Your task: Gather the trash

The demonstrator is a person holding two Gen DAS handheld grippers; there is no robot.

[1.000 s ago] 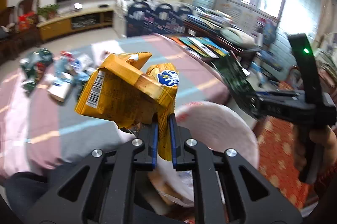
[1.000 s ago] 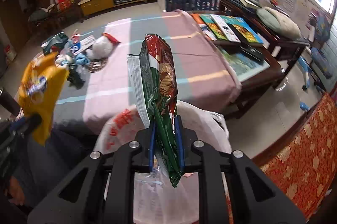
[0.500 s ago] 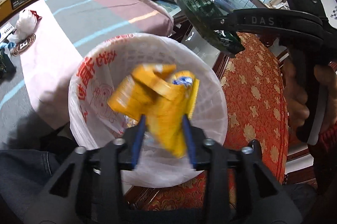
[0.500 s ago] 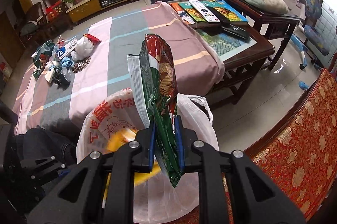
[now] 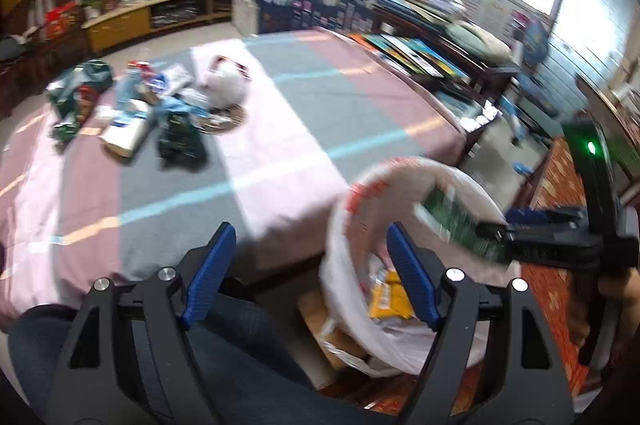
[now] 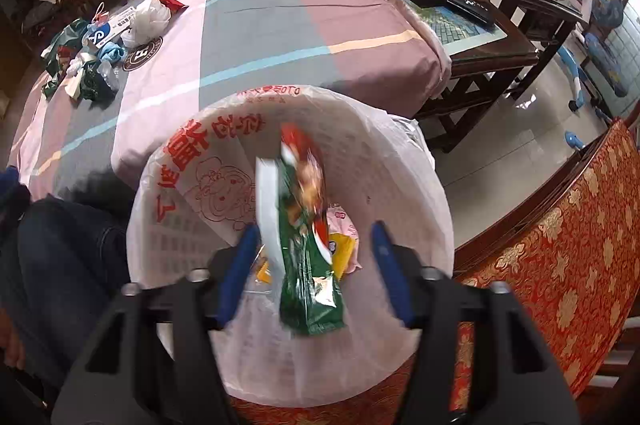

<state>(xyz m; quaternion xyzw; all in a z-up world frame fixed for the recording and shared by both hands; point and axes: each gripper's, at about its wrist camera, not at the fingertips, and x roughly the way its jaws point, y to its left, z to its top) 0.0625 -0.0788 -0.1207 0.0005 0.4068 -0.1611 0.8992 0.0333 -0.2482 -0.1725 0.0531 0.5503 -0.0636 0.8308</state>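
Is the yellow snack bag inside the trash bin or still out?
Inside. The yellow snack bag lies at the bottom of the white-lined trash bin, and the left gripper stands open with nothing between its fingers.

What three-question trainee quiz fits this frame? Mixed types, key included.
1. True or false: the right tongs clamp the green snack packet.
2. Where does the yellow wrapper lie? A) on the bedspread B) inside the lined bin C) in the left tongs
3. Fill in: more litter waits on the striped ____.

Key: 1 false, its jaws have just been opening and the packet sits loose between them, over the bin; 2 B; 3 bedspread.
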